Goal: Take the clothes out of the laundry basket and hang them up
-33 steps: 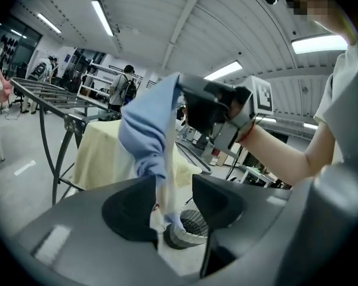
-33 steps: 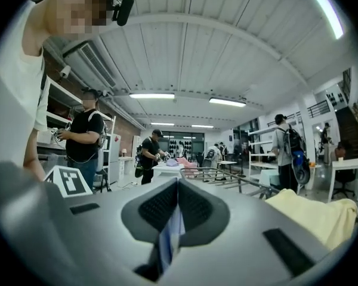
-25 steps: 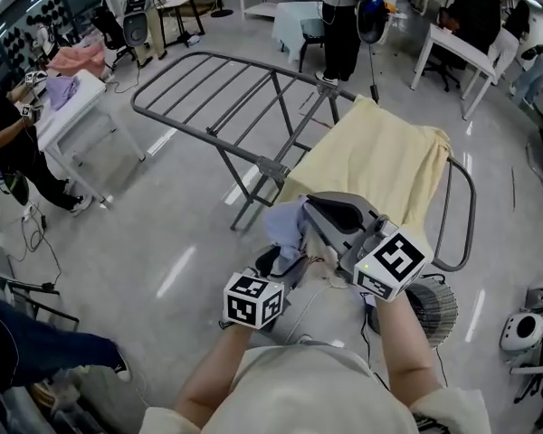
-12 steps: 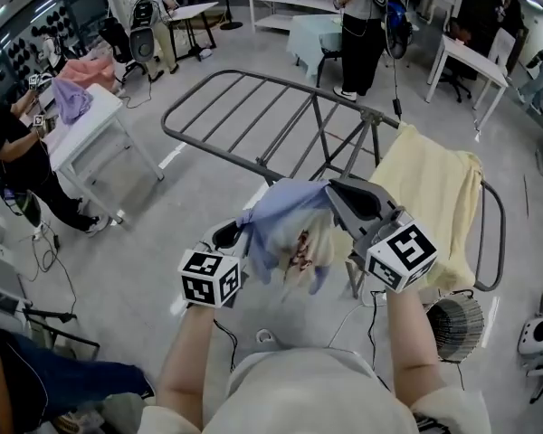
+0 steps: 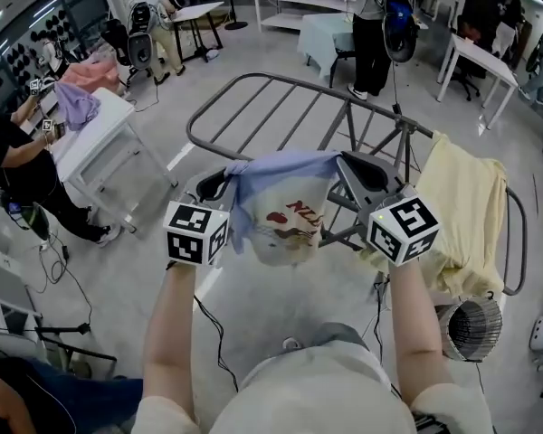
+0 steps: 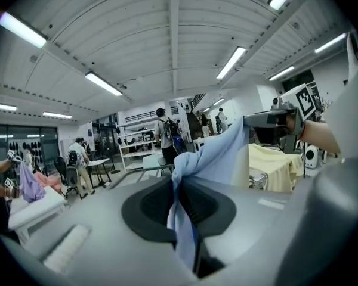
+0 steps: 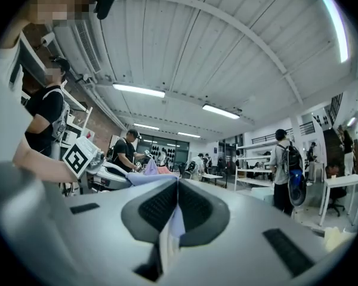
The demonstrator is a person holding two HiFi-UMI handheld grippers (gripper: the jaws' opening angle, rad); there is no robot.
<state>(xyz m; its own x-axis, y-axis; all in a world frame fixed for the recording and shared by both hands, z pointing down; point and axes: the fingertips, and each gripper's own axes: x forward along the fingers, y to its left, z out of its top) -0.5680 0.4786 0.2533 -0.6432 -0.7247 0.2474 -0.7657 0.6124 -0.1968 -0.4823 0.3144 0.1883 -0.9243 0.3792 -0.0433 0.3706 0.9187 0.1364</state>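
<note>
A light blue garment (image 5: 281, 202) with a cream front and red print hangs stretched between my two grippers, held up over the floor in front of the grey drying rack (image 5: 281, 107). My left gripper (image 5: 219, 181) is shut on the garment's left top edge; blue cloth (image 6: 218, 157) runs out from between its jaws (image 6: 179, 186). On the right top edge my right gripper (image 5: 355, 168) is shut, with a thin fold of cloth (image 7: 174, 222) pinched at its jaws (image 7: 176, 198). A pale yellow cloth (image 5: 471, 206) is draped over the rack's right wing.
A white table (image 5: 100, 143) with pink and purple clothes stands at the left, a person (image 5: 18, 161) beside it. A round wire fan (image 5: 471, 328) sits on the floor at the right. People and more white tables stand beyond the rack.
Both grippers rose and drew apart, spreading the garment out flat between them. The left gripper, open a second ago, closed on the garment's edge.
</note>
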